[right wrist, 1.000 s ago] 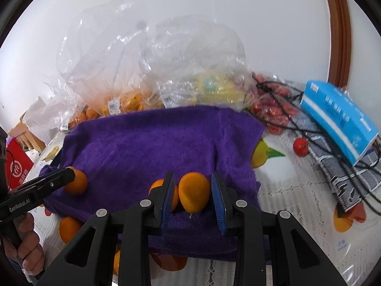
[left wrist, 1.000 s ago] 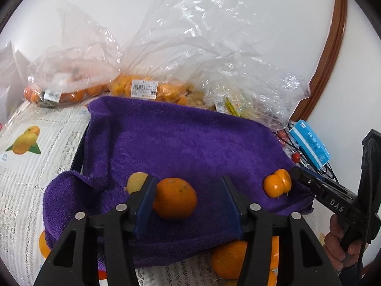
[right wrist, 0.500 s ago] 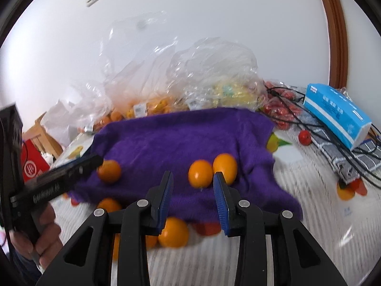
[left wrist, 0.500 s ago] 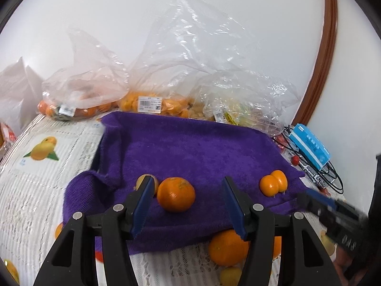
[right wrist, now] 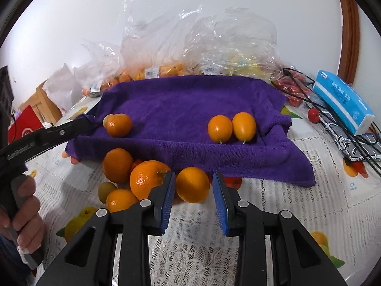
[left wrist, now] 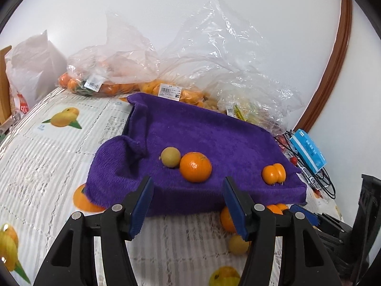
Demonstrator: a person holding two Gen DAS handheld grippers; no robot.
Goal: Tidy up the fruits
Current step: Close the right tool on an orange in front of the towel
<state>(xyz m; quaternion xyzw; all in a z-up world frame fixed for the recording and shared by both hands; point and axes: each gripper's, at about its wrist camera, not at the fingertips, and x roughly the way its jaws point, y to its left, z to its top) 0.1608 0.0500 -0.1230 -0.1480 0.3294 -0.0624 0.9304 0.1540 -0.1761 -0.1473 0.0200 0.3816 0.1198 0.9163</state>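
Fruits lay sorted on the purple towel (right wrist: pixel 190 100); right gripper (right wrist: pixel 194 191), jaws narrow and closing, framed an unsorted orange (right wrist: pixel 192 184) before it, untouched; left gripper (left wrist: pixel 188 205) hung wide, empty.

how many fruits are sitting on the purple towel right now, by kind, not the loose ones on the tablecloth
On the purple towel:
mandarin: 1
small oval orange fruits: 2
yellow-green round fruit: 1
total: 4
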